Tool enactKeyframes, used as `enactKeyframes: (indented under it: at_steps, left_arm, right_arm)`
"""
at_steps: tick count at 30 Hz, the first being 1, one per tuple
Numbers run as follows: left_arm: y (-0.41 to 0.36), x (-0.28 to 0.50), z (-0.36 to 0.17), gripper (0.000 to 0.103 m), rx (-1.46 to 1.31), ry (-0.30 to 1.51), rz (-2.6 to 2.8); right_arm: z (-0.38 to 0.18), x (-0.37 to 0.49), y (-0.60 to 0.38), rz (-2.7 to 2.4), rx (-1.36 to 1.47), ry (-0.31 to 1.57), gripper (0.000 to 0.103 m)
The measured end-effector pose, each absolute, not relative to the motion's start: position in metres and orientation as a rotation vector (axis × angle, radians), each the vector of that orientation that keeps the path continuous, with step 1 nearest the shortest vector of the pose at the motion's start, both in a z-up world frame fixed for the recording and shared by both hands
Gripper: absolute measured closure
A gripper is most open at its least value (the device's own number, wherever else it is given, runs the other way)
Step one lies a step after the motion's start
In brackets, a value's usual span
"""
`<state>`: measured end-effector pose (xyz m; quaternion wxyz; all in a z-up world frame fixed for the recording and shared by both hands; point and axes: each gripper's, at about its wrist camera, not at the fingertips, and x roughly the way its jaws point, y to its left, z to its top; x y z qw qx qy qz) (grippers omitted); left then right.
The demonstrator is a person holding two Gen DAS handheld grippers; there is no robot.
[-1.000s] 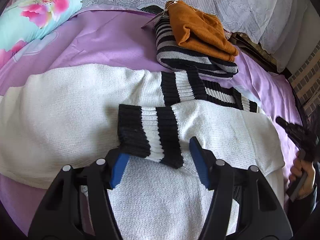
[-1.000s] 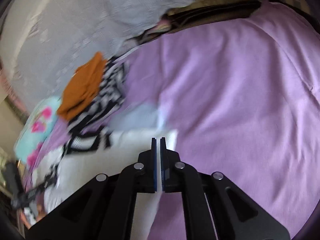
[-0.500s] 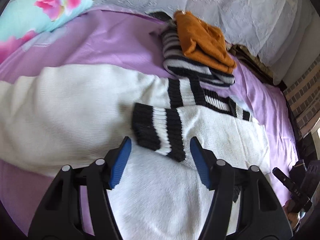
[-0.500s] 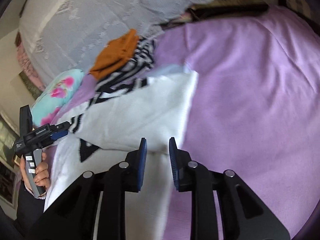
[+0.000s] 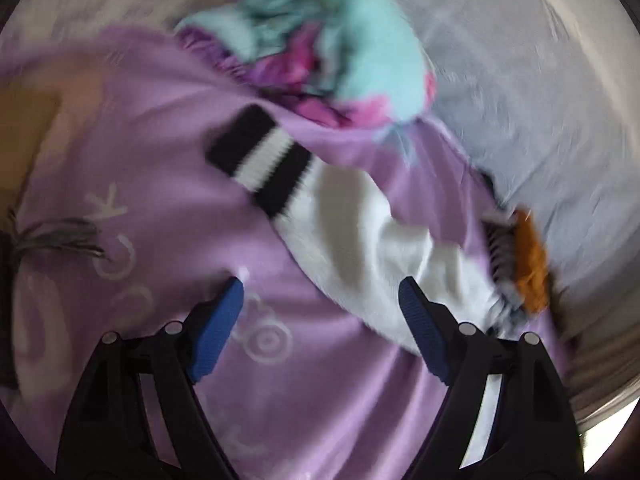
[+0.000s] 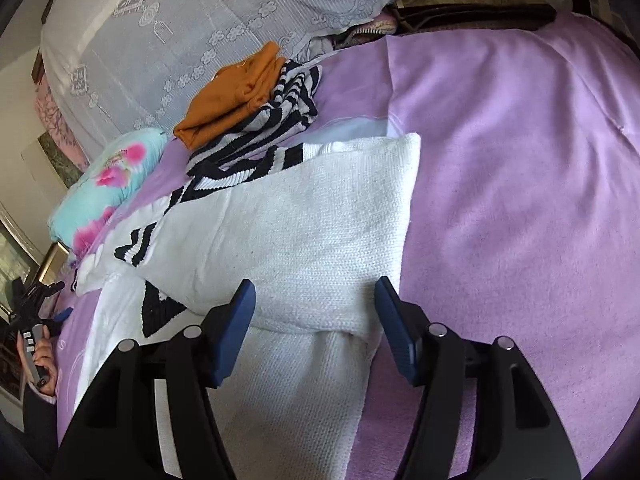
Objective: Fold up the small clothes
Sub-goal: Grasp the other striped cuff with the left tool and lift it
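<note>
White sweater (image 6: pixel 304 232) lies on the bed (image 6: pixel 520 160), one side folded inward. My right gripper (image 6: pixel 314 320) gapes empty above its fold; left gripper (image 5: pixel 320 312), equally wide and empty, apparently faces the remaining sleeve (image 5: pixel 276 172).

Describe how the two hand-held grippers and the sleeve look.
Each hand-held gripper, left and right, has a black frame with silver rivets and two fingers faced with ribbed blue pads. The left one's black handle carries small white buttons. The sleeve is dark with a pale cuff.
</note>
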<state>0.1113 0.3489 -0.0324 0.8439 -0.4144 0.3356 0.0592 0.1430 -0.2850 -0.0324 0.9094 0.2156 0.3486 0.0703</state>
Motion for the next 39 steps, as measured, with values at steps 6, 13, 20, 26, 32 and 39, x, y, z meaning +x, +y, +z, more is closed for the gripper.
enactKeyframes:
  at_steps: [6,13,20,26,32,39]
  left_arm:
    - [0.362,0.148,-0.035,0.022,-0.863,0.728,0.12]
    - [0.374,0.177,-0.039,0.053,-0.819,0.714,0.186]
    - [0.392,0.164,-0.046,0.087,-0.926,0.681,0.196]
    - [0.382,0.127,0.003,0.088,-0.818,0.519,0.216]
    - [0.373,0.131,0.006,0.088,-0.712,0.569,0.262]
    - [0.322,0.128,0.033,0.09,-0.483,0.535,0.244]
  right_arm:
    - [-0.02,0.128,-0.292,0.068,0.46,0.636,0.04]
    - [0.015,0.144,-0.25,0.092,0.344,0.628,0.038]
    - [0.022,0.193,-0.153,0.202,0.121,0.691,0.035]
    - [0.025,0.231,-0.082,0.264,0.031,0.732,0.035]
    - [-0.014,0.258,-0.028,0.254,-0.205,0.863,0.022]
    - [0.019,0.182,-0.138,0.253,0.013,0.7,0.016]
